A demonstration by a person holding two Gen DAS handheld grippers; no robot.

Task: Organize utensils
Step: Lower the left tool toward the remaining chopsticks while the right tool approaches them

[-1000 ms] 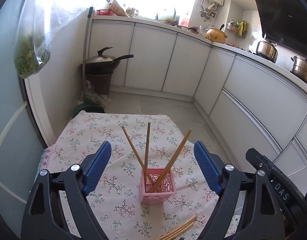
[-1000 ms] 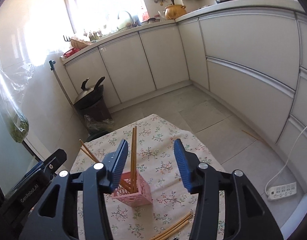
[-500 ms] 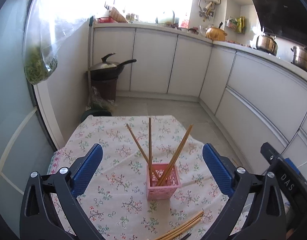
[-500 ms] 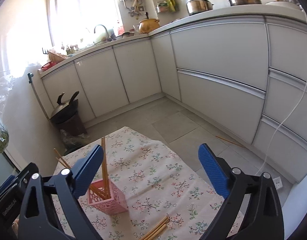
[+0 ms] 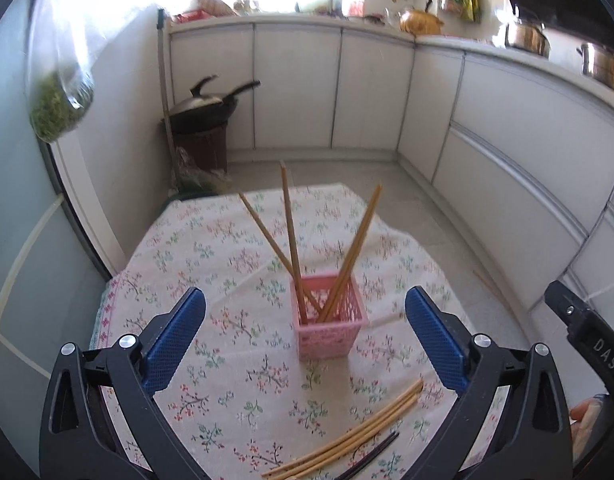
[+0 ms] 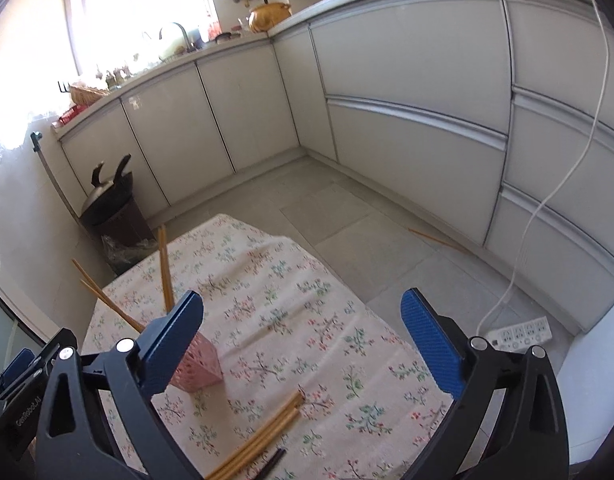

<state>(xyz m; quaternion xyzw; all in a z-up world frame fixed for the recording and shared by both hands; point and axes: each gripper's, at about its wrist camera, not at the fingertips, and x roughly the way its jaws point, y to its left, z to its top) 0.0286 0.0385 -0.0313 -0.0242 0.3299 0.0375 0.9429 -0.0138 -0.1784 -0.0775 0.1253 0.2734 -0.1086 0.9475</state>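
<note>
A pink mesh holder (image 5: 327,322) stands mid-table on the floral cloth (image 5: 211,240), with several wooden chopsticks (image 5: 291,236) leaning in it. Loose wooden chopsticks (image 5: 359,436) and a black one (image 5: 371,456) lie on the cloth nearer me. My left gripper (image 5: 305,340) is open and empty, its jaws wide either side of the holder, above the table. In the right wrist view the holder (image 6: 201,368) sits behind the left finger. My right gripper (image 6: 303,340) is open and empty above the loose chopsticks (image 6: 263,436).
White kitchen cabinets (image 6: 407,92) run along the back and right. A wok on a bin (image 5: 205,116) stands at the far left corner. A power strip (image 6: 523,330) and a stray chopstick (image 6: 435,238) lie on the floor right of the table.
My right gripper opened wide and swung to the right, away from the holder, leaving a chopstick standing in it. My left gripper also opened wider.
</note>
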